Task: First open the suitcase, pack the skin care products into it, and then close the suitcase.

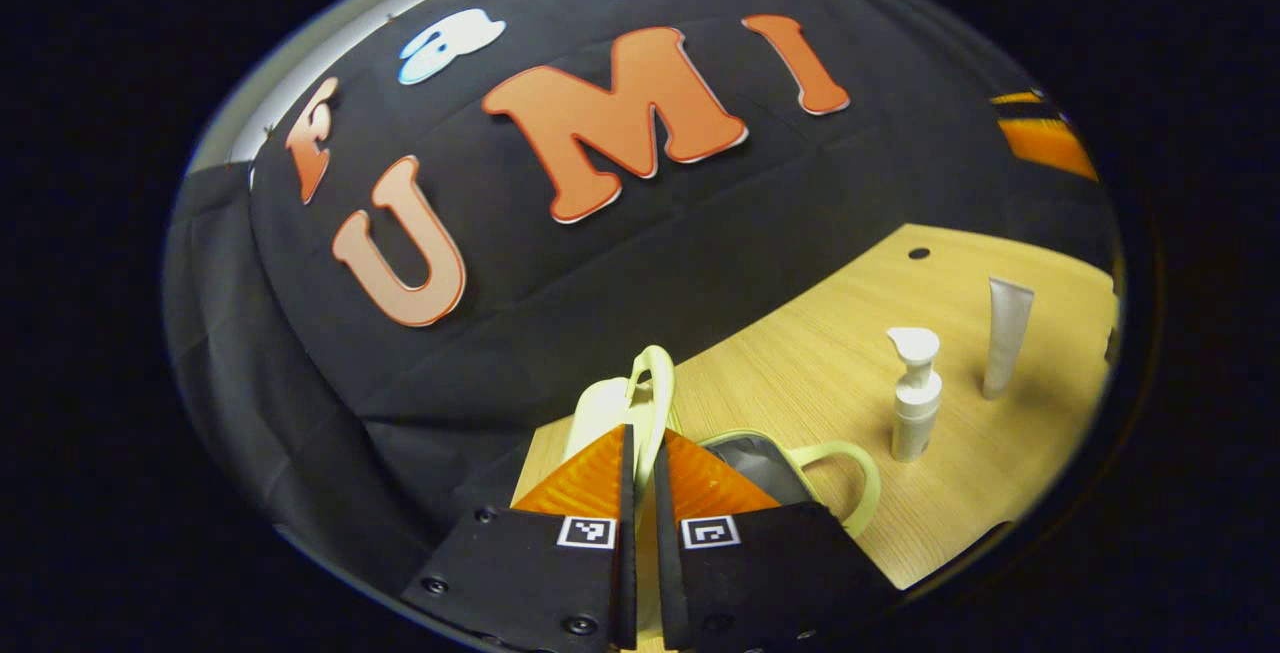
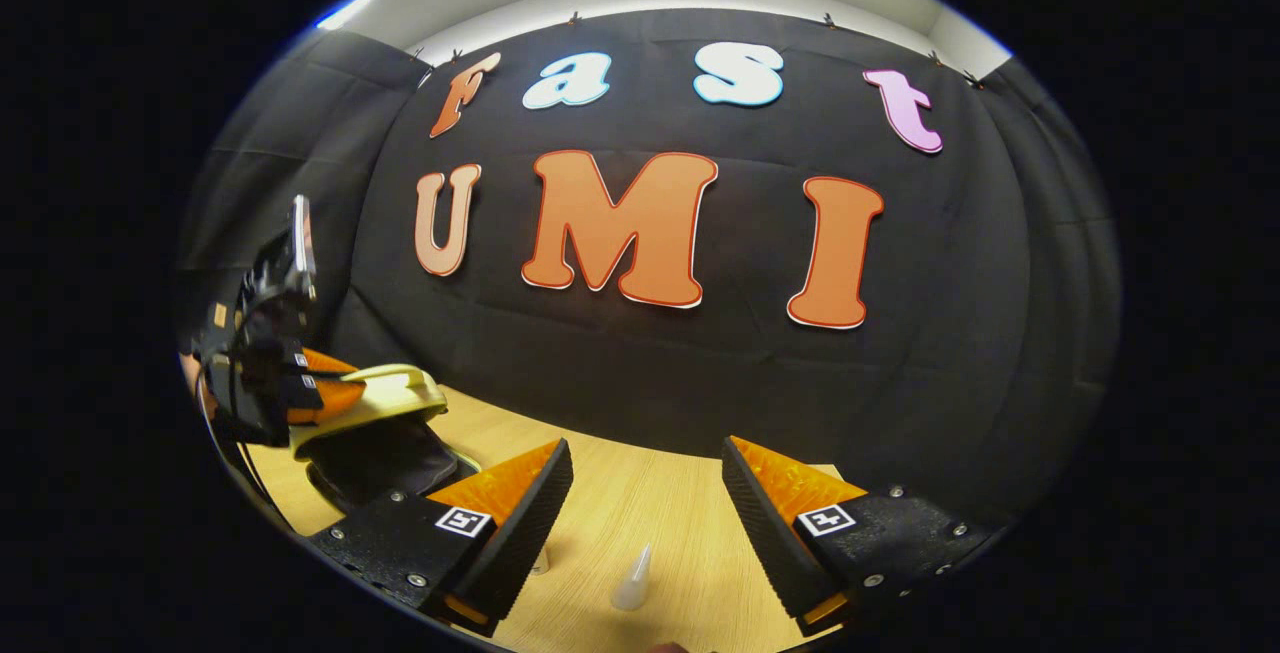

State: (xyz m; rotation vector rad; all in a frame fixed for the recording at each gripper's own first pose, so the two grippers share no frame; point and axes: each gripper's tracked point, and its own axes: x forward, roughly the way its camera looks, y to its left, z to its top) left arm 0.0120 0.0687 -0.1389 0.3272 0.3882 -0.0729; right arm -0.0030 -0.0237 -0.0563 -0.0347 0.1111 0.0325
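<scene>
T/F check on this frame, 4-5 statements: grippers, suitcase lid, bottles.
1. The left gripper is shut on the suitcase lid. True.
2. The suitcase is closed. False: the lid is raised and the dark lining shows.
3. The pump bottle lies on its side. False: it stands upright on the table.
4. The right gripper is open and holds nothing. True.
5. The tube is inside the suitcase. False: it stands on the table, beside the pump bottle.

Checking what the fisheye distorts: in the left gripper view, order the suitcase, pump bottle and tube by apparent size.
1. Suitcase, largest, though nearest.
2. Pump bottle and tube: look alike in height, so unranked.
</scene>
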